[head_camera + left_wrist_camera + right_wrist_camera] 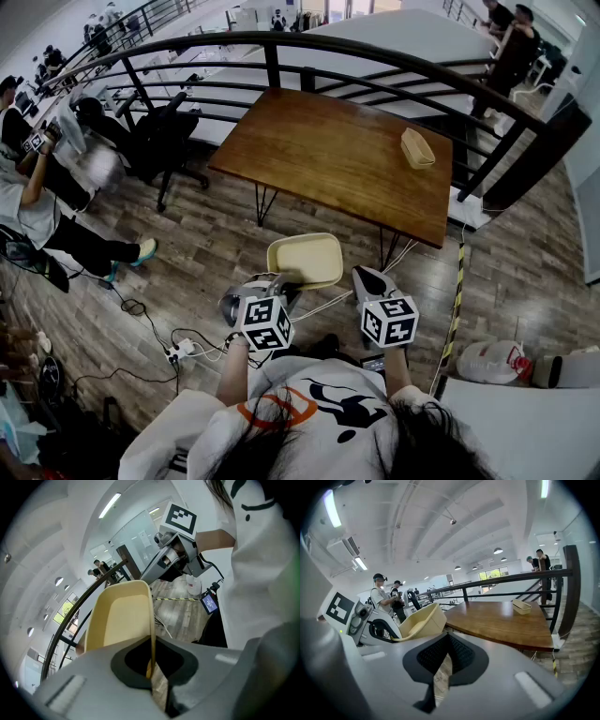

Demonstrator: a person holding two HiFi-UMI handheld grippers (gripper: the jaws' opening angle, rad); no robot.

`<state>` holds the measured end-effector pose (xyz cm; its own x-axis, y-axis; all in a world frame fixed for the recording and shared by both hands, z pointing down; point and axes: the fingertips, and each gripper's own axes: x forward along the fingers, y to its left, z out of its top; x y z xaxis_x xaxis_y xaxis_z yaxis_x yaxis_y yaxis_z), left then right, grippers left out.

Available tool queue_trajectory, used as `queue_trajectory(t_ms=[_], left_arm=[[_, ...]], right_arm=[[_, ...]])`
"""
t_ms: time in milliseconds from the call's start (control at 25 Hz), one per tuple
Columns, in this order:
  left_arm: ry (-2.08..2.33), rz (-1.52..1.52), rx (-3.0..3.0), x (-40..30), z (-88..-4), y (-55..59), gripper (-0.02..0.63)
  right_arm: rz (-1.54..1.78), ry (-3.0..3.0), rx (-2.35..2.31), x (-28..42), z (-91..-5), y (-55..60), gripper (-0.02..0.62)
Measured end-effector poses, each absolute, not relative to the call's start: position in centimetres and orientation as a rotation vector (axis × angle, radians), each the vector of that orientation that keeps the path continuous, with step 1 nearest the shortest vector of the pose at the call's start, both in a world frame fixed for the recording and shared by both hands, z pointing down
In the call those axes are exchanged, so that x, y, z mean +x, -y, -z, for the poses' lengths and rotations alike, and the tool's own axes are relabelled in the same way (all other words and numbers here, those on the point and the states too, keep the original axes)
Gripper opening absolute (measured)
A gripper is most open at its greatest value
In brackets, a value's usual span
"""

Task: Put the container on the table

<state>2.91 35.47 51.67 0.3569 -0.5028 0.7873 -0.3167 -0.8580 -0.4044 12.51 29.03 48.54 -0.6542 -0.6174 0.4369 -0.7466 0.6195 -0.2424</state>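
Observation:
A cream rectangular container point(305, 260) hangs in the air in front of the wooden table point(337, 155), short of its near edge. My left gripper point(281, 283) is shut on the container's rim point(151, 634), and the tub point(123, 616) stands on edge in the left gripper view. To the container's right, my right gripper point(367, 277) holds nothing, its jaws point(443, 667) shut. The right gripper view shows the container point(419, 620) at the left, with the table point(501, 620) beyond it. A second, similar container point(416, 147) lies on the table's far right part.
A curved black railing point(375, 56) runs behind the table. An office chair point(164, 131) stands to the table's left, and people stand at the far left. Cables and a power strip point(178, 352) lie on the wood floor. A white jug point(492, 361) sits at the lower right.

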Motion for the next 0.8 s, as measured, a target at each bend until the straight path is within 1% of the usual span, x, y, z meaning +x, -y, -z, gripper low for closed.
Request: queue_trajectory(t_ms=[800], left_arm=[[-0.838,1.529,-2.433,5.8,-52.8,-30.2,0.0]], right_arm=[[-0.569,2.559,1.017,15.2,-49.5,-23.8,0.018]])
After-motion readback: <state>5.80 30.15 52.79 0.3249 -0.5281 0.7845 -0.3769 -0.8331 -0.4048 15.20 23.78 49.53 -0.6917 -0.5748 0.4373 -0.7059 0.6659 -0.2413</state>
